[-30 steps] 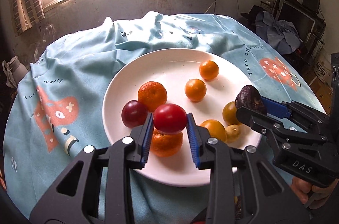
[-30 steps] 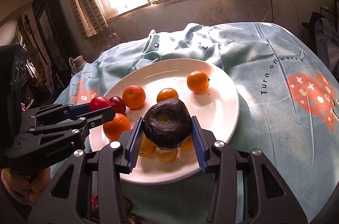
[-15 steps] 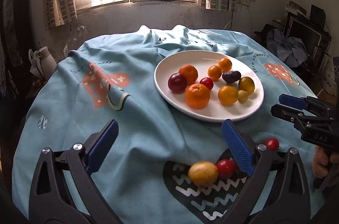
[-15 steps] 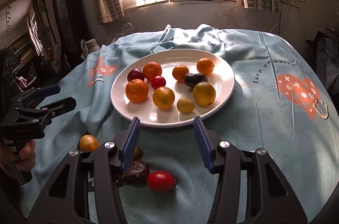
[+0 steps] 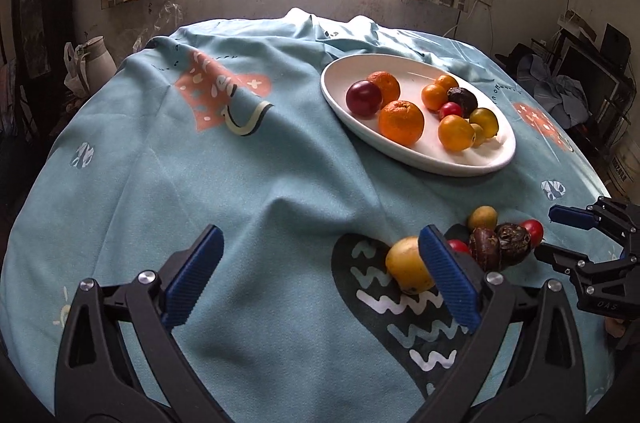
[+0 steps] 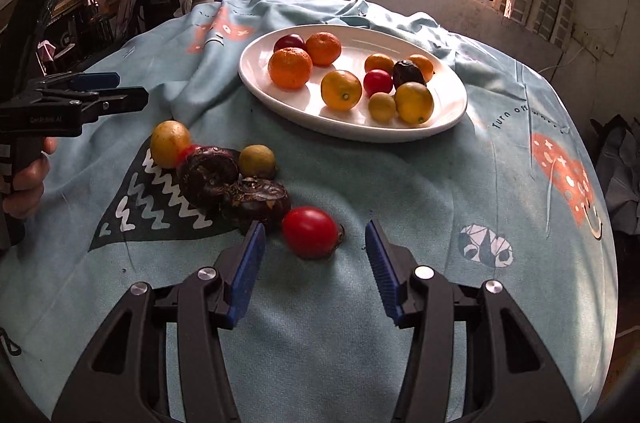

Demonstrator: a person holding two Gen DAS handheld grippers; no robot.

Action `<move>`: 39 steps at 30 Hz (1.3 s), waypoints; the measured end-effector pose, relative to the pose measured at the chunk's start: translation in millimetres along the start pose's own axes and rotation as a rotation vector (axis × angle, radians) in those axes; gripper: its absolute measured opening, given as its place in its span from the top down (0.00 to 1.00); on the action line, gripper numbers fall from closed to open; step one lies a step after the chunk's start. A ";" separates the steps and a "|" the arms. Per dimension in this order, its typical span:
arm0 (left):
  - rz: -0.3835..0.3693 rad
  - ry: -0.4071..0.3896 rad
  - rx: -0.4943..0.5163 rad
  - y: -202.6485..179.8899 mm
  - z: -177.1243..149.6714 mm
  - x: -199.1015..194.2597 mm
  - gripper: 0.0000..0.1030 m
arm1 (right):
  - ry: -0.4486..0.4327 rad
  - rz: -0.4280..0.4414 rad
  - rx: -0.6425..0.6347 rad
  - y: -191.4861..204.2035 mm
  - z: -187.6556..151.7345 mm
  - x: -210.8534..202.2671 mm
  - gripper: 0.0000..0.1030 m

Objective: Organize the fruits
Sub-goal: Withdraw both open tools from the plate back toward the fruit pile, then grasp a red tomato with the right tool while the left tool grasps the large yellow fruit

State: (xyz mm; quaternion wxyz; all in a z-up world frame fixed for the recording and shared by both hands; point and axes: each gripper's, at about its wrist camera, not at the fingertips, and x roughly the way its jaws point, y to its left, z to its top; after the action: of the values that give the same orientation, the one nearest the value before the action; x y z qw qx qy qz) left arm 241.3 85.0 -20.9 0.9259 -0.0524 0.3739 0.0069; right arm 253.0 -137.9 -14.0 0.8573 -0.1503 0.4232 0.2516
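Both grippers, left gripper (image 5: 318,277) and right gripper (image 6: 316,265), have released fingers (nothing held), the right aimed at the red tomato (image 6: 310,231) for transfer to the plate (image 6: 452,119).

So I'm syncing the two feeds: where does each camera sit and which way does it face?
Left wrist: behind the open left gripper, facing down across the tablecloth toward the window.
Right wrist: behind the open right gripper, facing down at a red tomato; a hand shows.
Shared: the white plate; each shows the other gripper.
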 end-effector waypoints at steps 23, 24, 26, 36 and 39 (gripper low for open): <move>0.008 -0.020 0.005 -0.4 0.2 -5.2 0.03 | 0.038 -0.054 -0.042 9.1 -0.3 22.4 0.70; 0.010 -0.020 0.007 -0.1 0.1 -5.2 0.03 | 0.038 -0.049 -0.034 7.7 -0.3 21.3 0.70; 0.012 -0.019 0.010 0.2 0.0 -5.2 0.03 | 0.034 -0.042 -0.009 3.4 0.0 17.7 0.70; -0.076 0.016 0.146 -24.5 -8.6 0.6 0.03 | -0.076 0.047 0.193 -17.6 5.6 -8.1 0.70; -0.051 -0.017 0.279 -44.0 -17.8 -2.0 0.04 | -0.057 0.051 0.201 -16.3 3.9 -5.6 0.70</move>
State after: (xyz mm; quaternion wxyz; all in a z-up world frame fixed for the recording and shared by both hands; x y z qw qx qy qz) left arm 229.8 39.4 -28.2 0.9274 0.0672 0.3617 -0.0681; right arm 261.8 -151.2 -6.4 0.8731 -0.0454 0.4254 0.2338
